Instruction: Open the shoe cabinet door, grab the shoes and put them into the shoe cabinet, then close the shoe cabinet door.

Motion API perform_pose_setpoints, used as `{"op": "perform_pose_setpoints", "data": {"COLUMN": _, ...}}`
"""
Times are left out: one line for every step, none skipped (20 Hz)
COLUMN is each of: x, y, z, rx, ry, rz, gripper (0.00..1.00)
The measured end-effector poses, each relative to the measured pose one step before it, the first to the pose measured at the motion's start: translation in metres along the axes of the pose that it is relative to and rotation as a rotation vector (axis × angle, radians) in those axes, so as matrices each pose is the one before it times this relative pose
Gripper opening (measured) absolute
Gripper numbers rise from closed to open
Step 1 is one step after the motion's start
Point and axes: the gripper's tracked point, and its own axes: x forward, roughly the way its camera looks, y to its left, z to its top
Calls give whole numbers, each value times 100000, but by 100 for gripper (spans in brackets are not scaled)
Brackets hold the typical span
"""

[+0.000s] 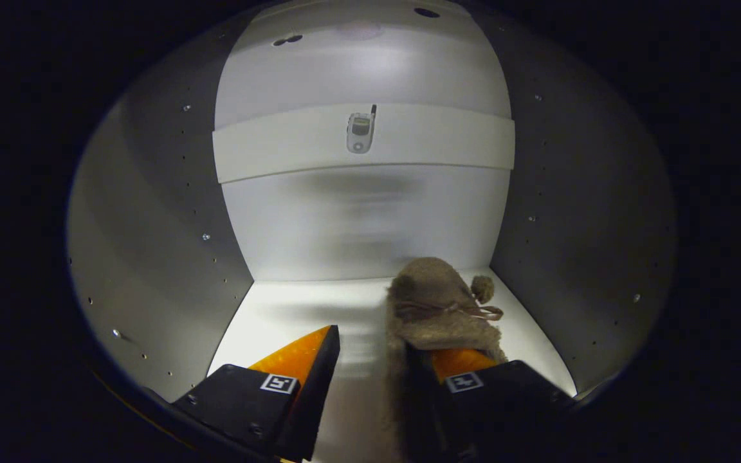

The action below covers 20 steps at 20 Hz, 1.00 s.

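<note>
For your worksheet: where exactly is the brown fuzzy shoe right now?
In the gripper view, the shoe sits on the cabinet floor near the right wall, over the open hand-held gripper's right finger.

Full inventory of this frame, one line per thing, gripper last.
Fuzzy brown fabric shoe with a tied lace and pom-pom: one, brown, on the cabinet floor at the right, draped over the right finger.
Small silver handset with a stub antenna: one, silver-grey, on the white shelf.
White shelf board: one, white, spanning the cabinet above the shoe.
White shoe cabinet interior: one, white walls with small holes and screws, around everything.
Gripper: one, fingers apart inside the cabinet, the left finger clear of the shoe.
</note>
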Motion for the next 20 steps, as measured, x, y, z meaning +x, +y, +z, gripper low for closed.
{"op": "perform_pose_setpoints", "data": {"x": -591, "y": 156, "z": -377, "rx": 53, "ry": 740, "rz": 442, "gripper": 81}}
{"op": "perform_pose_setpoints", "data": {"x": -599, "y": 109, "z": -98, "rx": -277, "ry": -308, "rz": 46, "gripper": 84}}
{"op": "perform_pose_setpoints", "data": {"x": -495, "y": -8, "z": 5, "rx": -119, "ry": -471, "rz": -768, "gripper": 87}}
{"op": "perform_pose_setpoints", "data": {"x": -661, "y": 111, "z": 310, "rx": 74, "ry": -1178, "rz": -6, "gripper": 91}}
{"op": "perform_pose_setpoints", "data": {"x": -887, "y": 204, "z": 544, "rx": 356, "ry": -1968, "rz": 69, "gripper": 98}}
{"op": "perform_pose_setpoints", "data": {"x": -515, "y": 20, "z": 358, "rx": 274, "ry": -839, "rz": -71, "gripper": 98}}
{"op": "perform_pose_setpoints", "data": {"x": -735, "y": -223, "z": -61, "rx": 288, "ry": 298, "rz": -1159, "gripper": 97}}
{"op": "perform_pose_setpoints", "data": {"x": -1018, "y": -66, "z": -181, "rx": 234, "ry": 601, "rz": -358, "gripper": 98}}
{"op": "perform_pose_setpoints", "data": {"x": -836, "y": -24, "z": 92, "rx": -30, "ry": -685, "rz": -323, "gripper": 98}}
{"op": "perform_pose_setpoints", "data": {"x": -893, "y": -127, "z": 297, "rx": -425, "ry": -1834, "rz": -239, "gripper": 98}}
{"op": "perform_pose_setpoints", "data": {"x": -988, "y": -74, "z": 212, "rx": -325, "ry": -1591, "rz": 66, "gripper": 98}}
{"op": "perform_pose_setpoints", "data": {"x": -1093, "y": -91, "z": 160, "rx": 10, "ry": -1086, "rz": 209, "gripper": 98}}
{"op": "perform_pose_setpoints", "data": {"x": -1253, "y": -122, "z": 310, "rx": 353, "ry": -1022, "rz": 366, "gripper": 98}}
{"op": "perform_pose_setpoints", "data": {"x": -1395, "y": -79, "z": 452, "rx": 509, "ry": -1587, "rz": 392, "gripper": 98}}
{"op": "perform_pose_setpoints", "data": {"x": -1644, "y": -23, "z": 444, "rx": 282, "ry": -2000, "rz": 681, "gripper": 98}}
{"op": "perform_pose_setpoints", "data": {"x": -1768, "y": 53, "z": 613, "rx": -65, "ry": -2910, "rz": 1347, "gripper": 98}}
{"op": "perform_pose_setpoints", "data": {"x": -1856, "y": 282, "z": 618, "rx": -20, "ry": -2907, "rz": 2014, "gripper": 98}}
{"op": "perform_pose_setpoints", "data": {"x": -1970, "y": 273, "z": 564, "rx": -144, "ry": -2776, "rz": 2063, "gripper": 98}}
{"op": "perform_pose_setpoints", "data": {"x": -1898, "y": 128, "z": 534, "rx": 212, "ry": -2490, "rz": 1914, "gripper": 98}}
{"op": "perform_pose_setpoints", "data": {"x": -1955, "y": 187, "z": 404, "rx": 373, "ry": -1793, "rz": 1556, "gripper": 98}}
